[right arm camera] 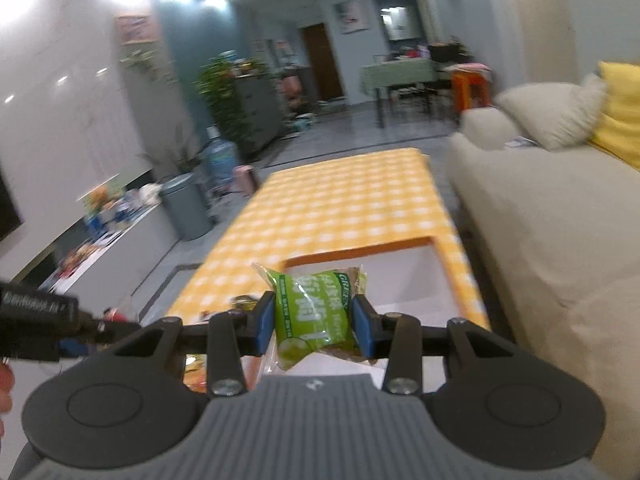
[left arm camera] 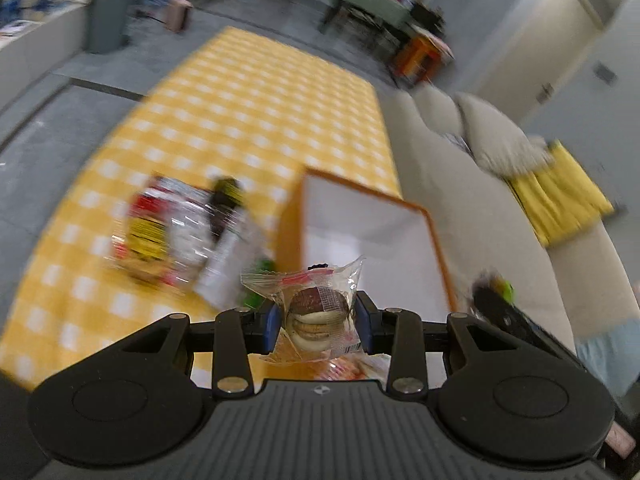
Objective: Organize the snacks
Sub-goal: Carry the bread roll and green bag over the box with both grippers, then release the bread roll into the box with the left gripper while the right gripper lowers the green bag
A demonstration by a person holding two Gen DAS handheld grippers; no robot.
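While clamped between left fingers (left arm camera: 273,326), cookie pack (left arm camera: 316,314), green packet (right arm camera: 316,314) between right fingers (right arm camera: 264,322)

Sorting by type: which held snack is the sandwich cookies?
The clear packet in the left gripper: round brown-and-cream cookies show through it. The right gripper holds an opaque green packet.

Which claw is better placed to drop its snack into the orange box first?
Probably the right claw: its green packet hangs almost over the orange box opening. The left claw, gripping the cookie packet, faces the box's side.
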